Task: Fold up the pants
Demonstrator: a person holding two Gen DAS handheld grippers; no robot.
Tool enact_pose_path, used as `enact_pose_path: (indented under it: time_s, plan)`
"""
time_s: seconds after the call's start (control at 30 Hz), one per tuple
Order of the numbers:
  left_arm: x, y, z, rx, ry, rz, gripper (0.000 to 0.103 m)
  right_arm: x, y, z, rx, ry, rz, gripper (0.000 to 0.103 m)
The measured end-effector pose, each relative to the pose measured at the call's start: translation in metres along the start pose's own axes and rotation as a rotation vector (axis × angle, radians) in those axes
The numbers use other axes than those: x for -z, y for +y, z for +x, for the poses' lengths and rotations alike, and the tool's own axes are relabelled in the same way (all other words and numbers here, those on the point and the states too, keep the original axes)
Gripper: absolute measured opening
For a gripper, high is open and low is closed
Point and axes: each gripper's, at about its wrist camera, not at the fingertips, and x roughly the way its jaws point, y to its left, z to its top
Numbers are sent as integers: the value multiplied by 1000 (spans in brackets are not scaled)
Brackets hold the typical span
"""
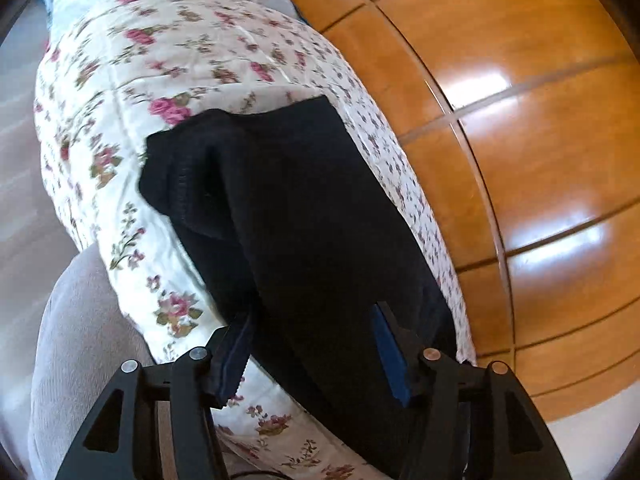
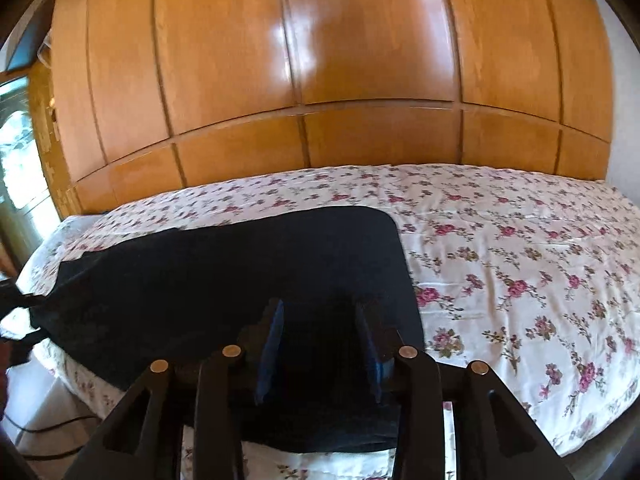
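Note:
The black pants (image 1: 288, 184) lie folded on a floral bedspread (image 1: 160, 60), with a rumpled, stitched end at the far left of the pile. My left gripper (image 1: 312, 316) hovers over their near end with its blue-padded fingers wide apart, open, and the cloth running between and under them. In the right wrist view the pants (image 2: 240, 264) form a dark slab with a rounded far corner. My right gripper (image 2: 320, 312) stands over their near edge, jaws partly apart, open. The flat cloth shows in the gap, and no pad visibly presses on it.
A glossy wooden wardrobe (image 2: 320, 60) rises right behind the bed. The floral bedspread (image 2: 520, 260) stretches bare to the right of the pants. Grey ribbed fabric (image 1: 80, 320) lies beside the bed's edge. A dark cable (image 2: 48, 428) trails on the floor at lower left.

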Motion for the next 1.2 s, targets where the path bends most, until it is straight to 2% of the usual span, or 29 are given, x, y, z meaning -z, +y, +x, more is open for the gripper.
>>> enact_pose_path:
  time_s: [0.13, 0.27, 0.37, 0.6, 0.73, 0.83, 0.9, 0.93, 0.97, 1.03, 1.07, 1.13, 1.17, 1.2]
  plan:
    - [-4, -5, 9, 9, 3, 28, 65, 1, -1, 1, -16, 14, 21, 38]
    - [-8, 8, 1, 56, -17, -49, 65, -2, -5, -5, -20, -2, 51, 38]
    - [-8, 17, -7, 56, -58, -108, 65, -3, -5, -8, -28, -14, 51, 39]
    - [-15, 18, -2, 63, -65, -101, 65, 1, -6, 1, -30, 12, 58, 41]
    - [-17, 27, -8, 58, -122, -123, 62, 1, -4, 2, -31, 11, 38, 41]
    - [-11, 37, -24, 45, -181, -198, 61, 2, -6, 4, -37, 14, 40, 42]
    - [-15, 40, -27, 72, -204, -213, 61, 2, -6, 5, -37, 17, 41, 42]
    - [-22, 39, -25, 118, -189, -204, 62, 2, -6, 5, -37, 17, 42, 42]
    - [-30, 39, -21, 133, -158, -190, 63, 2, -6, 6, -36, 17, 41, 42]
    - [-43, 37, -13, 122, -100, -169, 63, 2, -5, 7, -35, 18, 39, 42]
    - [-48, 38, -8, 103, -70, -160, 62, 3, -5, 7, -34, 18, 38, 42]
    - [-52, 47, -4, 84, -59, -178, 41, 3, -4, 6, -32, 18, 31, 42]
    - [-55, 52, -6, 86, -71, -190, 23, 3, -4, 6, -32, 18, 29, 42]
    - [-59, 55, -10, 95, -83, -191, 22, 3, -5, 6, -34, 19, 27, 42]
